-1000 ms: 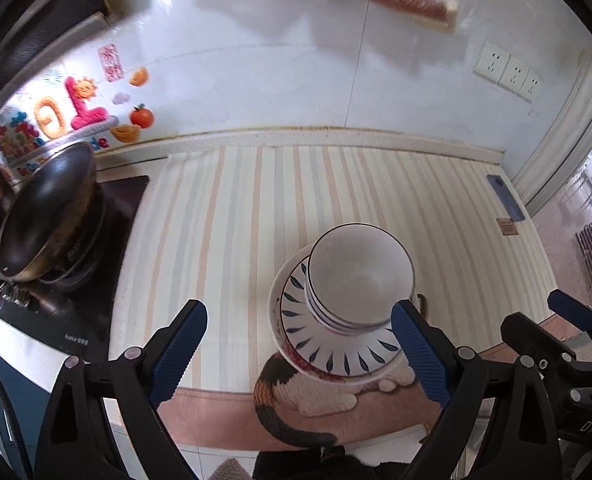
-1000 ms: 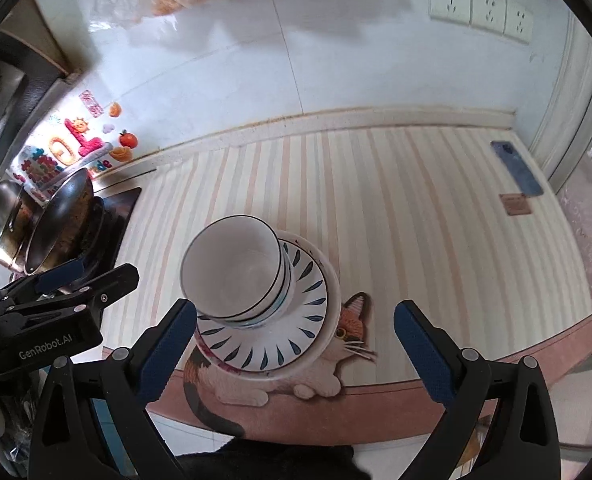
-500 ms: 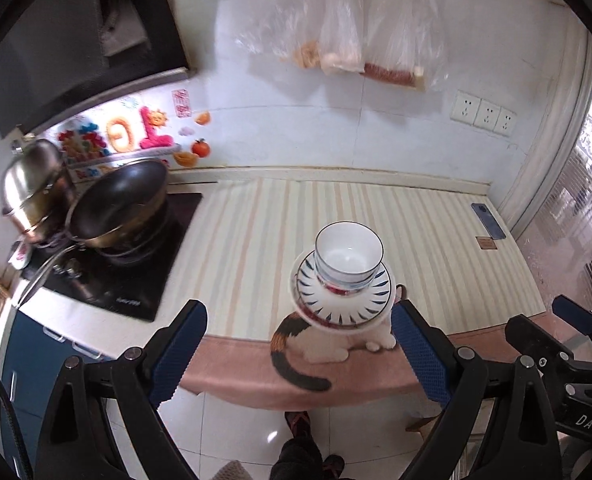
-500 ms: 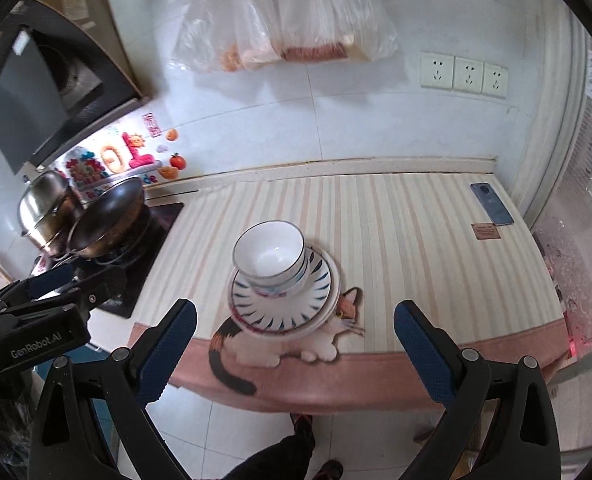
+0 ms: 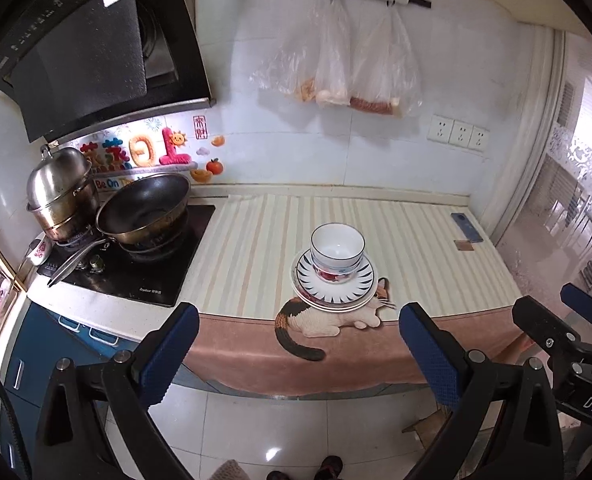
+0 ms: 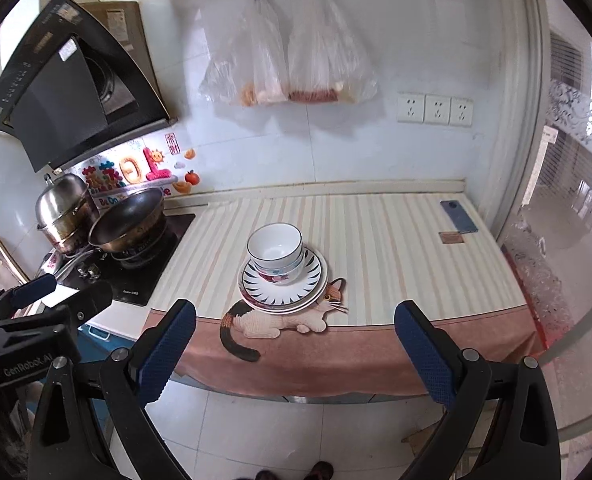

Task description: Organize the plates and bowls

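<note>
White porcelain bowls are seen nested on a stack of plates, set near the front edge of the striped counter cloth, over the printed cat. No other loose dishes are shown on the counter, so the stacking is judged complete, or nearly so. The left gripper and right gripper are both held spread wide with nothing between the jaws, well back from the counter over the floor.
</note>
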Tool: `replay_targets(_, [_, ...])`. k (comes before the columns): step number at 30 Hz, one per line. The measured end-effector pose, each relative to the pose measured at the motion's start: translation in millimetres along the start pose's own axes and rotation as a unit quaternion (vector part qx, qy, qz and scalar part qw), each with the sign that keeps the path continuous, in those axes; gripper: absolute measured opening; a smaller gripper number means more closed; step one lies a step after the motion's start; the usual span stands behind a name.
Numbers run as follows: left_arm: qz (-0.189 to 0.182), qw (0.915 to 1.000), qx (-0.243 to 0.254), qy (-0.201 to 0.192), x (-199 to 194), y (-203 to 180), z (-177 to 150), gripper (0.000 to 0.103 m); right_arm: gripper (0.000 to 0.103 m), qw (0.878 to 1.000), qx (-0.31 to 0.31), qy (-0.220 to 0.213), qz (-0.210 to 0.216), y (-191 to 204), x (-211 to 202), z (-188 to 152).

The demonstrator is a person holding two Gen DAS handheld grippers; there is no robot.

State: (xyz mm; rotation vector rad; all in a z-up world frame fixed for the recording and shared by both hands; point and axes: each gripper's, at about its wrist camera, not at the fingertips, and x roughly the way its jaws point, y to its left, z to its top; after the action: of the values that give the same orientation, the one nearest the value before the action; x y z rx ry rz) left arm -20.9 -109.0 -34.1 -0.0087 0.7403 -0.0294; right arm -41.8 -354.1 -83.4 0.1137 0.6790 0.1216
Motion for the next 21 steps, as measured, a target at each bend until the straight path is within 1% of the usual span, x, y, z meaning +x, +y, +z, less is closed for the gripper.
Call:
replay_targets(6, [0.000,0.9999,-0.001,-0.017,-23,14,-6,0.103,0.102,1.000,0.003,-0.022,-0.007,12,-35,-9])
replay_targets(9, [0.004,0.9996,-0.005,-0.026,-31,19,-8,0.103,0.102,1.000,0.003,-0.026,-0.012,19,-44,-11])
replay_targets(14, [0.013,0.9992,-0.005,-0.037,-39,26,-11,0.103,0.102,0.999,0.004,-0.030,-0.017,28,-50,-14])
replay_targets(21, [0.015,0.9993,-0.001,-0.035,-40,31,-17,0.103,0.102,0.999,0.002,-0.033,-0.017,37,-52,-16])
